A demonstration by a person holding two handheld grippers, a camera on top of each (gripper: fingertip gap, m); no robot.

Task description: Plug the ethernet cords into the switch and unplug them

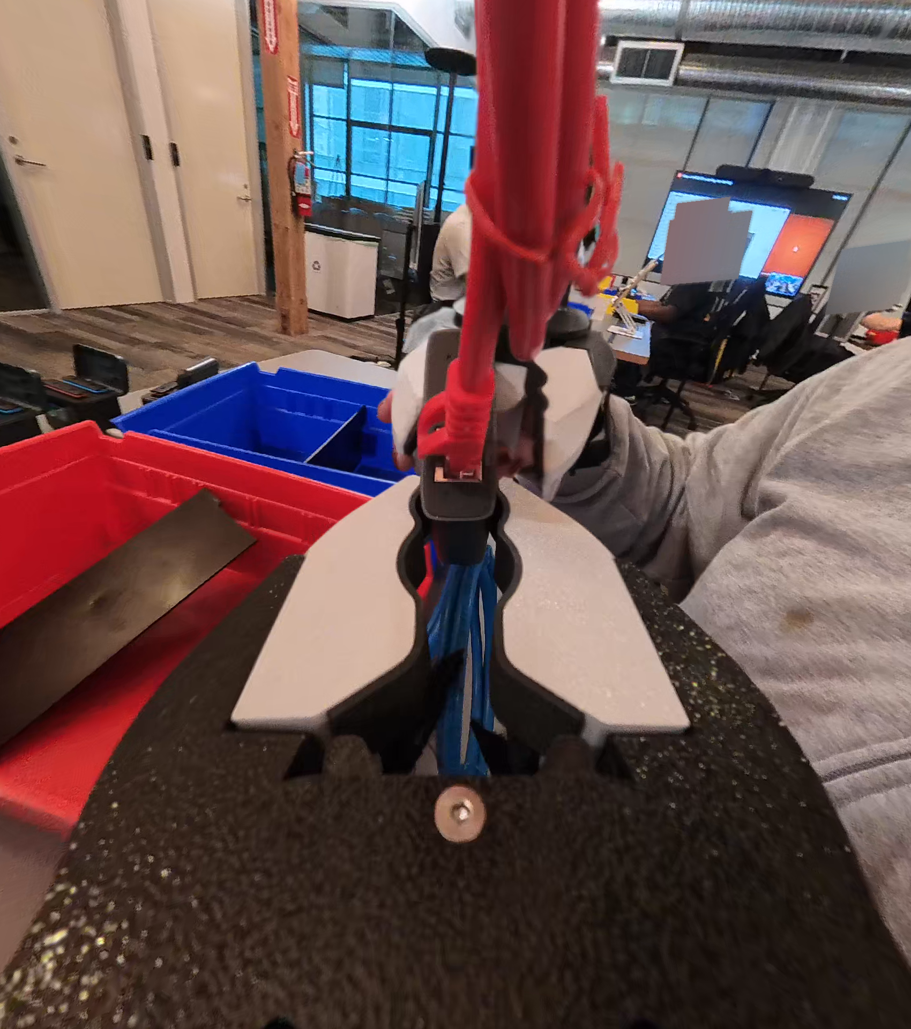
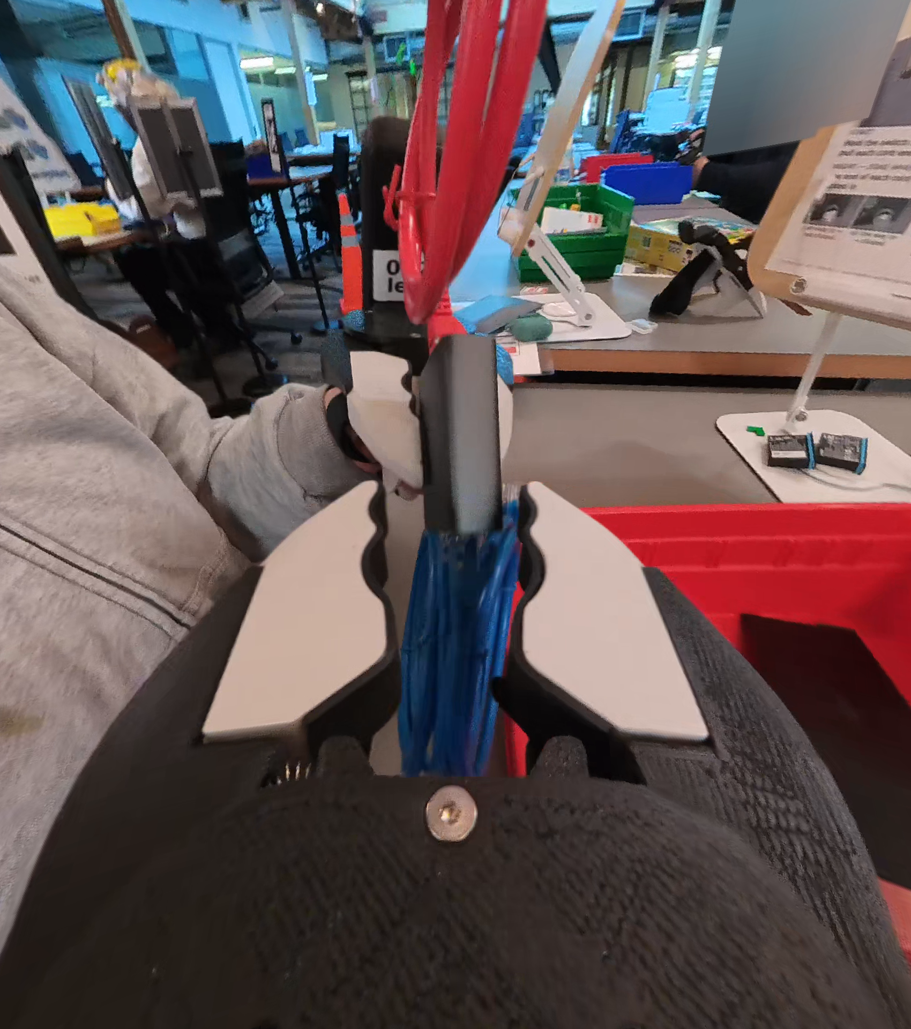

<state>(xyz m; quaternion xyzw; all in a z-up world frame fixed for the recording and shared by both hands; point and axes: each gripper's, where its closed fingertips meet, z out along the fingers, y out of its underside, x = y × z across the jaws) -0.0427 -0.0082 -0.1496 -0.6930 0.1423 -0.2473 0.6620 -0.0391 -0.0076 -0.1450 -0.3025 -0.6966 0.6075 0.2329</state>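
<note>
Left tongs (image 1: 459,501): clamped on the dark switch (image 1: 456,490), pads pressing both its sides.
Right tongs (image 2: 453,501): apart, around the low end of the switch (image 2: 461,434); gap on the left side, right pad near or touching the blue cord.
Switch: held up in the air, standing tall, right between both pairs of tongs.
Red cord (image 1: 456,429): plugged into the port just past the left tips, bundle (image 1: 520,167) going up out of view.
Blue cord (image 2: 453,640): hanging down from the low end of the switch, between the right fingers.
Red bin (image 1: 108,529): below and left of the left tongs, dark flat sheet (image 1: 86,612) inside.
Blue bin (image 1: 275,417): past the red one.
Done, likely: both cords in.
Left to do, likely: pulling both back out.
</note>
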